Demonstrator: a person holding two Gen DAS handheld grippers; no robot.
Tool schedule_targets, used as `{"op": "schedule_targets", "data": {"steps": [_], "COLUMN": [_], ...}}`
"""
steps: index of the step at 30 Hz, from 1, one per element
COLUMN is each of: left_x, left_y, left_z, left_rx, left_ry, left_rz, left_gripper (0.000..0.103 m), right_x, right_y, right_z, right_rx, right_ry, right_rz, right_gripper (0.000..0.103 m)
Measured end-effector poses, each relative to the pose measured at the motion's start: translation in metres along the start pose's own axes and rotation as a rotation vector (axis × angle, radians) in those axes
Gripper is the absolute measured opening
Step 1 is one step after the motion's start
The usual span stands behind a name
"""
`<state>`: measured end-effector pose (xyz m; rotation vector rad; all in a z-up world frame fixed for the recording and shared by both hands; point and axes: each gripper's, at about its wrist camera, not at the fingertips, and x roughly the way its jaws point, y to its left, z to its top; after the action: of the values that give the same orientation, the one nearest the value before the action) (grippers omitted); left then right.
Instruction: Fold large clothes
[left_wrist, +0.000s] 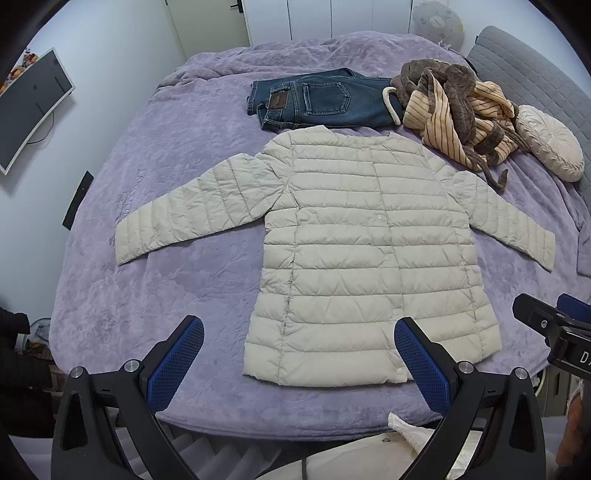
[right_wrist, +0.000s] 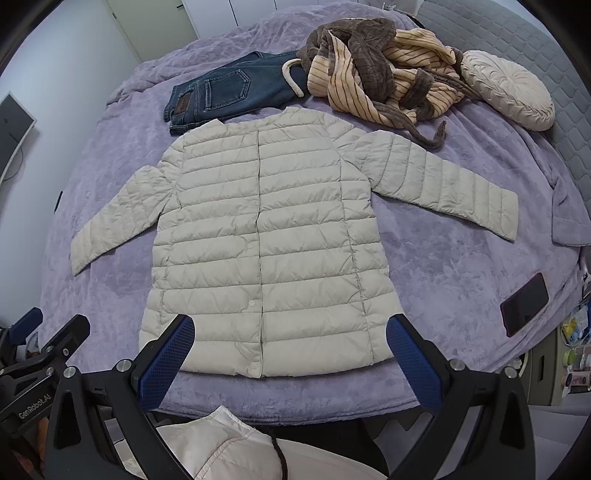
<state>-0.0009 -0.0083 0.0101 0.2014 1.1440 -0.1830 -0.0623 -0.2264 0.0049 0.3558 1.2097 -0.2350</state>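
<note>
Holding both tongs spread and empty above the near edge of the bed (left_wrist: 110, 295), we look down at a pale quilted jacket (left_wrist: 354, 236) lying flat, front up. Left tongs (left_wrist: 299, 354) straddle its hem's left half; right tongs (right_wrist: 290, 354) straddle the hem's middle. Its long axis runs away from us, collar far, sleeves out sideways. Each sleeve lies nearer its own-side hand. Only the right view shows a dark phone (right_wrist: 524, 304); only the left shows a monitor (left_wrist: 29, 110).

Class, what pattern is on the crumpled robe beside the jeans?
The robe has thin dark stripes on cream, with brown trim; clearest in the right wrist view.
</note>
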Motion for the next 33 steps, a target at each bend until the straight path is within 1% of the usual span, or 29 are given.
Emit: {"op": "schedule_targets", "data": {"steps": [27,33], "left_x": [-0.0022,-0.0039], "left_y": [-0.001,-0.0016], "left_z": [-0.0037,-0.002], "left_rx": [-0.008,-0.008], "left_ry": [-0.004,-0.008], "left_rz": [-0.005,-0.008], "left_gripper": [0.103,0.103], "right_x": [0.0005,-0.0008], "right_y": [0.0013,-0.001], "right_z": [-0.0007,-0.0054], "right_rx": [-0.002,0.005], "right_ry": [0.004,0.002], "right_rz": [-0.003,-0.008], "right_gripper": [0.103,0.103]}}
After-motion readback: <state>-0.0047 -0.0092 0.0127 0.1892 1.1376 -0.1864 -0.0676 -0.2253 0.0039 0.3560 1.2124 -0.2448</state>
